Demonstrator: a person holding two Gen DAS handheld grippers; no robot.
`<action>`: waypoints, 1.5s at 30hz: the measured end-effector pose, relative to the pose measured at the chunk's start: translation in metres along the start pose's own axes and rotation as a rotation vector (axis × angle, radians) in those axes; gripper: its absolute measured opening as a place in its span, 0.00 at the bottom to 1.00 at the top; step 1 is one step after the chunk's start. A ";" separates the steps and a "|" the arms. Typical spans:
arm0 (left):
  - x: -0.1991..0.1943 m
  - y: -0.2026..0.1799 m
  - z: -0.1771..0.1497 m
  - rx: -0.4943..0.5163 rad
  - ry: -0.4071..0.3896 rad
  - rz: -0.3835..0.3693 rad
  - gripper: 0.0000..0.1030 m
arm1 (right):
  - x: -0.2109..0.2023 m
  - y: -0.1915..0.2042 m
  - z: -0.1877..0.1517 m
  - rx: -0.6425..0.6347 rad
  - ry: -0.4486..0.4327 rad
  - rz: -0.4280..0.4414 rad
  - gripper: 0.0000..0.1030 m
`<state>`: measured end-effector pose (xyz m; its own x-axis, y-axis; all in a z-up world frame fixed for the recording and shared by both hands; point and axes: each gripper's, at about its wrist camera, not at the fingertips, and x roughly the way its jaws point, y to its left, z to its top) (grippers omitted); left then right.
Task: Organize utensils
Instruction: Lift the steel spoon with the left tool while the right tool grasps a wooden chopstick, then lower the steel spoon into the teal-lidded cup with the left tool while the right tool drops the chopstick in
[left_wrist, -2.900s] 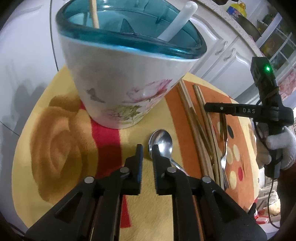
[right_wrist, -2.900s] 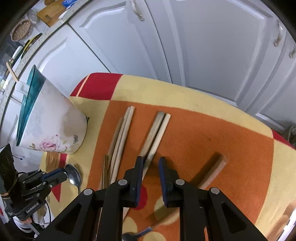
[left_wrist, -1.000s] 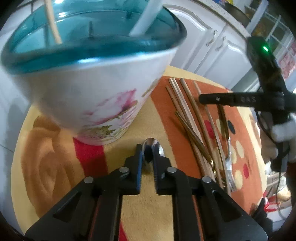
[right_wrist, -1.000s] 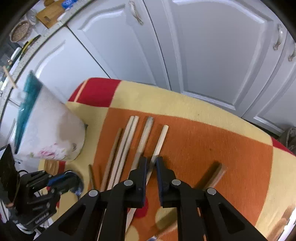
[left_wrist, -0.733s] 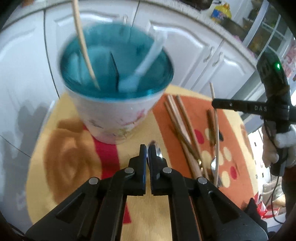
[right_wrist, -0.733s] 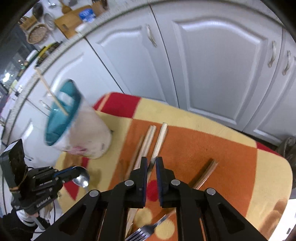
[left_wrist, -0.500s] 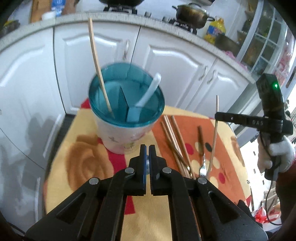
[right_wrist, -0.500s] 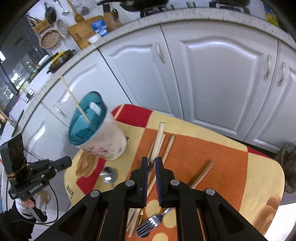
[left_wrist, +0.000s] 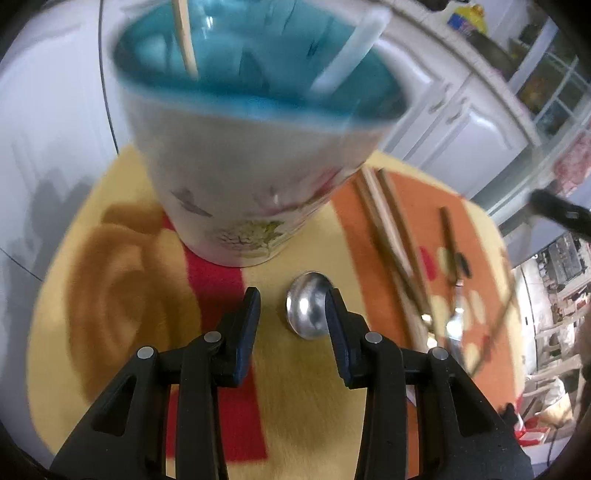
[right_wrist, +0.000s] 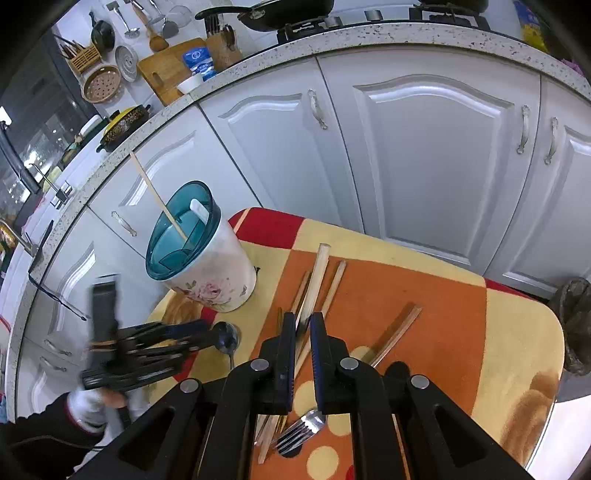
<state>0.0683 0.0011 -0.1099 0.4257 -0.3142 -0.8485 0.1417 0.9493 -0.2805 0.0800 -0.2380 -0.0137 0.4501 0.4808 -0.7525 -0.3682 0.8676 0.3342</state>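
Jaws of the left hand-held gripper (left_wrist: 291, 314) just opened beside the spoon (left_wrist: 308, 311); right hand-held gripper (right_wrist: 302, 325) stays clenched on a chopstick (right_wrist: 314, 286).

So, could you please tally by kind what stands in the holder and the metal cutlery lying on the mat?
In the holder:
chopstick: 1
white-handled utensil: 1
On the mat:
metal spoon: 1
fork: 1
Total: 4
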 end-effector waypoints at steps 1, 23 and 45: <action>0.000 -0.002 0.000 0.014 -0.032 0.008 0.24 | -0.001 0.001 0.000 -0.003 0.000 0.000 0.07; -0.193 0.006 -0.009 0.057 -0.326 0.012 0.01 | -0.043 0.032 0.011 -0.051 -0.105 0.071 0.05; -0.213 0.026 0.092 0.092 -0.547 0.355 0.01 | -0.077 0.116 0.125 -0.206 -0.253 0.181 0.05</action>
<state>0.0640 0.0930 0.1045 0.8503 0.0402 -0.5248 -0.0257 0.9991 0.0348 0.1041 -0.1588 0.1535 0.5399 0.6625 -0.5192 -0.6044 0.7345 0.3087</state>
